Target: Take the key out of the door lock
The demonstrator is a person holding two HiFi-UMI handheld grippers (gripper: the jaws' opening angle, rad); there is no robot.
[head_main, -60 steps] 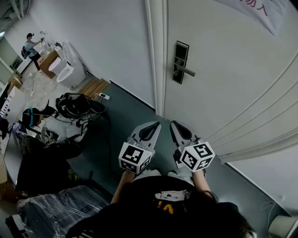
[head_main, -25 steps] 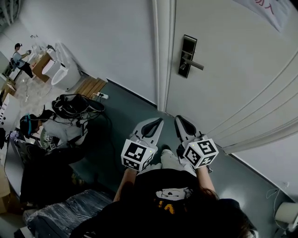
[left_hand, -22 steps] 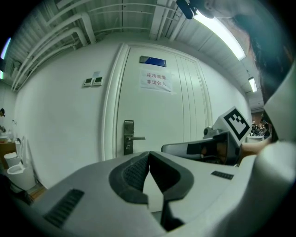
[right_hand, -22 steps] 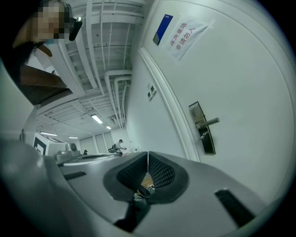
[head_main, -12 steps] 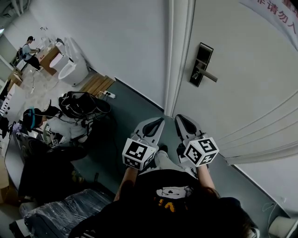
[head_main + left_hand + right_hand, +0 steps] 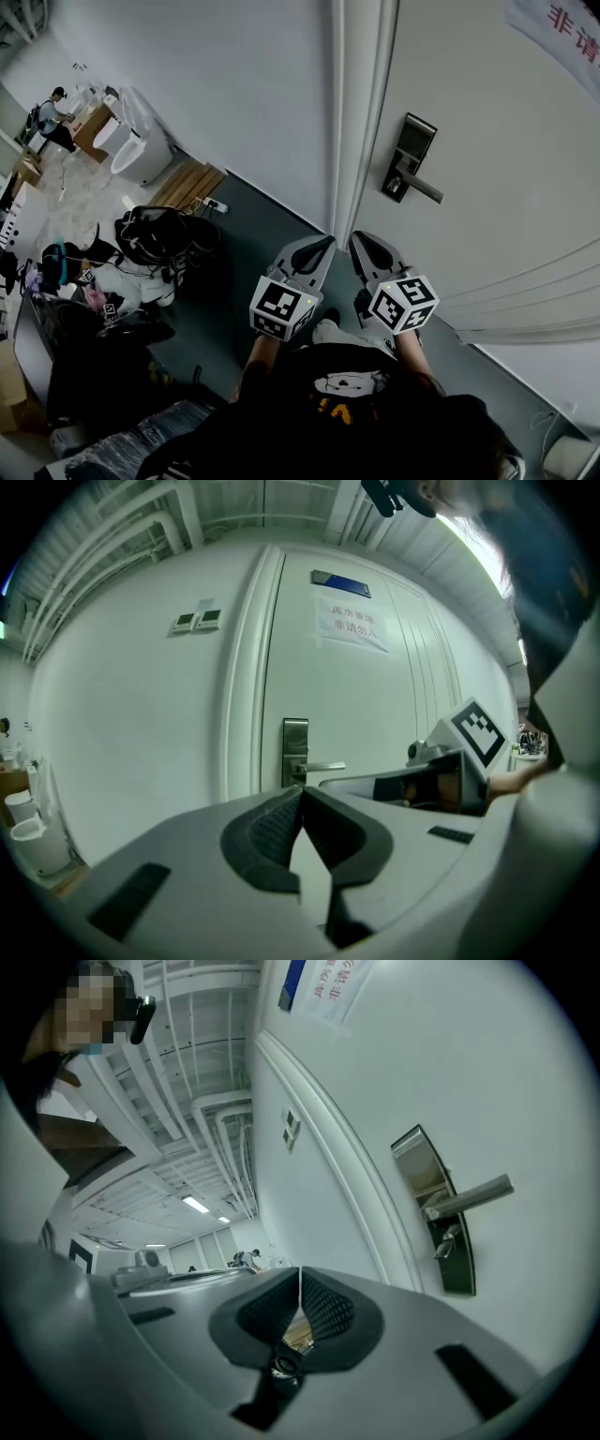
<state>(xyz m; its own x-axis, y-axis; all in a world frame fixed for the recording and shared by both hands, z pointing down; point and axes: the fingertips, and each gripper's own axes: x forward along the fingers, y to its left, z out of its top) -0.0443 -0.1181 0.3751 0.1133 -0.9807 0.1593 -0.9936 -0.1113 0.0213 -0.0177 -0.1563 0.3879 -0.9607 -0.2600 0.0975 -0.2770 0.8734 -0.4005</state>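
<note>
A dark metal lock plate with a silver lever handle sits on the white door, up and right of both grippers. In the right gripper view a small silver key sticks out of the plate under the handle. My left gripper and right gripper are side by side at waist height, short of the door, both shut and holding nothing. The left gripper view shows the plate straight ahead above its shut pads.
The white door frame and wall stand left of the lock. Black bags and cables lie on the floor at left, with a wooden pallet and white fixtures behind. A person stands far off.
The lock plate has grown larger and slid lower and to the right in the head view as I come nearer the door. Both grippers moved along with me, still shut.
</note>
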